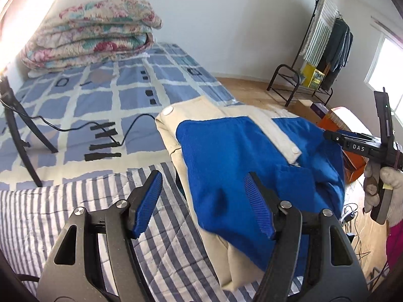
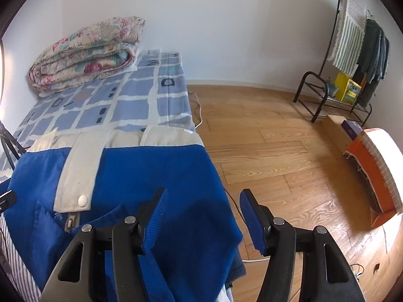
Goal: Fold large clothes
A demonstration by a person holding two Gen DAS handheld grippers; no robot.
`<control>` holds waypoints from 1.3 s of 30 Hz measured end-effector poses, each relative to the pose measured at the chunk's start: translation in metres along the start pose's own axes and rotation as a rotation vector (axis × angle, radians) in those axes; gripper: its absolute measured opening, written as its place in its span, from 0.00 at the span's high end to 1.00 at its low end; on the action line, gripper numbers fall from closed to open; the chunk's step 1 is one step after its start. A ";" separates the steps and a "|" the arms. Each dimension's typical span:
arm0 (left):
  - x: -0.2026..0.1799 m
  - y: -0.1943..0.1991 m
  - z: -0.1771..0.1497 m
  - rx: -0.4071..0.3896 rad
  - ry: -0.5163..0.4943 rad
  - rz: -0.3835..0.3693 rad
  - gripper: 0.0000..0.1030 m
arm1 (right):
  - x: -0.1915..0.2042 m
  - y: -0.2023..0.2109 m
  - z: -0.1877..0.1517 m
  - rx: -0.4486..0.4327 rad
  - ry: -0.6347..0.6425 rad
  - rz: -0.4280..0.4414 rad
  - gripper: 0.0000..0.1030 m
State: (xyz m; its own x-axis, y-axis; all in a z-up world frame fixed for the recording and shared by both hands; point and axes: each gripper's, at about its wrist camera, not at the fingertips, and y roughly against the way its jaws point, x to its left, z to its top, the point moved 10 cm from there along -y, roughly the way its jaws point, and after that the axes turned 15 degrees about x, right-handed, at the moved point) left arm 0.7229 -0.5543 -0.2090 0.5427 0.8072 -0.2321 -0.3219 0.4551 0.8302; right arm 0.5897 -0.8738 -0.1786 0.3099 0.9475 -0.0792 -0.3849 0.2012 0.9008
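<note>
On the bed (image 2: 141, 105), a folded blue-and-cream jacket (image 2: 151, 176) lies beneath the left hand-held gripper (image 1: 201, 201) and right hand-held gripper (image 2: 201, 216), both released, jaws apart, grasping nothing.

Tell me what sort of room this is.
Most likely a bedroom in a home: a bed under a blue checked cover, a folded floral quilt stacked at its head, and a clothes rack hung with garments by the far wall.
</note>
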 end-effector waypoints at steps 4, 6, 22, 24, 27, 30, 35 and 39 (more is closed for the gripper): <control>-0.010 0.025 -0.011 -0.028 -0.027 -0.004 0.32 | 0.002 0.024 -0.009 -0.031 -0.015 -0.004 0.41; -0.016 0.039 -0.018 -0.043 -0.046 0.003 0.32 | 0.004 0.038 -0.016 -0.050 -0.018 -0.013 0.41; -0.059 0.189 -0.090 -0.147 -0.117 0.032 0.32 | 0.046 0.190 -0.088 -0.176 0.009 0.031 0.41; -0.066 0.211 -0.102 -0.158 -0.126 0.041 0.32 | 0.057 0.217 -0.101 -0.200 0.038 0.025 0.41; -0.073 0.243 -0.123 -0.181 -0.132 0.052 0.32 | 0.071 0.252 -0.121 -0.229 0.060 0.018 0.41; -0.077 0.273 -0.148 -0.190 -0.128 0.055 0.32 | 0.083 0.281 -0.144 -0.244 0.059 0.048 0.41; -0.082 0.316 -0.192 -0.207 -0.130 0.074 0.32 | 0.098 0.318 -0.190 -0.260 0.055 0.074 0.38; -0.089 0.344 -0.228 -0.224 -0.143 0.084 0.32 | 0.108 0.342 -0.231 -0.279 0.056 0.099 0.35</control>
State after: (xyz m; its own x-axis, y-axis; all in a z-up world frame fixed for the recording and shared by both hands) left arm 0.3873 -0.3838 -0.0185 0.6057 0.7917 -0.0800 -0.5252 0.4733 0.7072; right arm 0.2908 -0.6452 0.0220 0.2137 0.9765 -0.0265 -0.6374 0.1599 0.7538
